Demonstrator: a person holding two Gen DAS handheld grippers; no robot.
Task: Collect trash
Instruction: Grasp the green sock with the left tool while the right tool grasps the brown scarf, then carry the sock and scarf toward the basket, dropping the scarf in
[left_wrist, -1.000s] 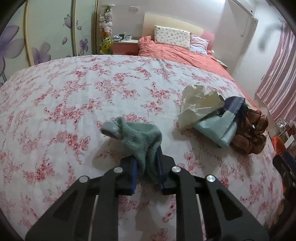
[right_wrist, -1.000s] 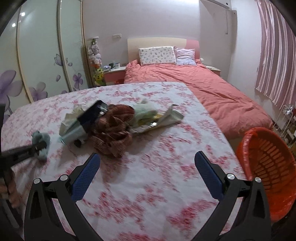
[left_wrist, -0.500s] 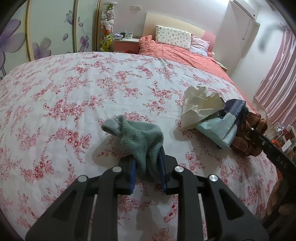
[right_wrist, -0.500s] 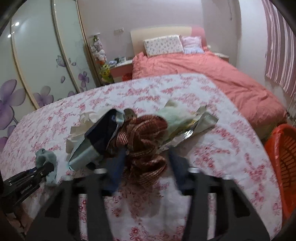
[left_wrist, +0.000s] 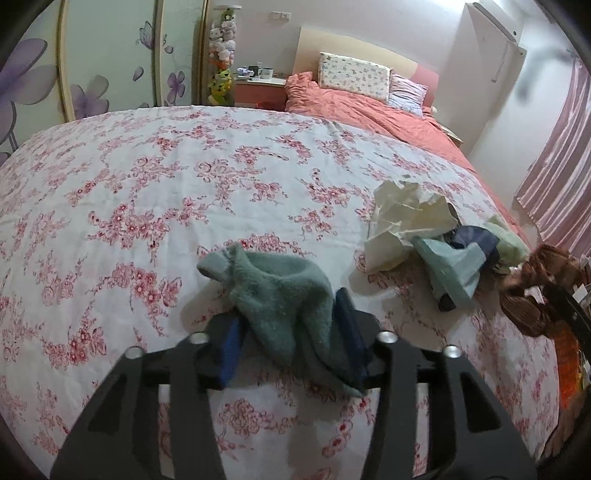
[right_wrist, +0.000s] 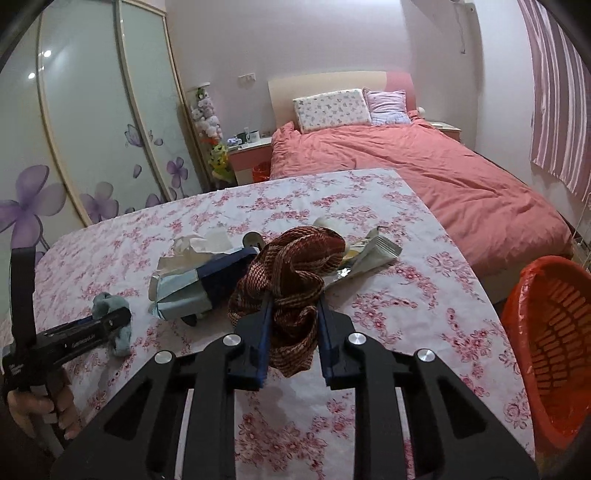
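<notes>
My left gripper (left_wrist: 288, 332) is shut on a fuzzy green sock (left_wrist: 273, 284), held just above the floral bedspread (left_wrist: 147, 192). In the right wrist view the sock (right_wrist: 110, 306) sits at the left in that gripper. My right gripper (right_wrist: 293, 317) is shut on a brown woven cloth (right_wrist: 295, 269), lifted off the bedspread (right_wrist: 388, 306). The brown cloth (left_wrist: 535, 295) also shows at the right edge of the left wrist view. A crumpled cream paper (left_wrist: 402, 218), a blue-and-teal packet (right_wrist: 199, 284) and a silver wrapper (right_wrist: 369, 254) lie together mid-bed.
An orange plastic basket (right_wrist: 546, 339) stands beside the bed at the right. A second bed with a pink duvet (right_wrist: 424, 173) lies behind. A nightstand (right_wrist: 247, 151) and wardrobe doors (right_wrist: 92, 129) are at the back left.
My right gripper moved forward to the pile, closed on the brown cloth and lifted it. My left gripper kept hold of the green sock and stayed almost still.
</notes>
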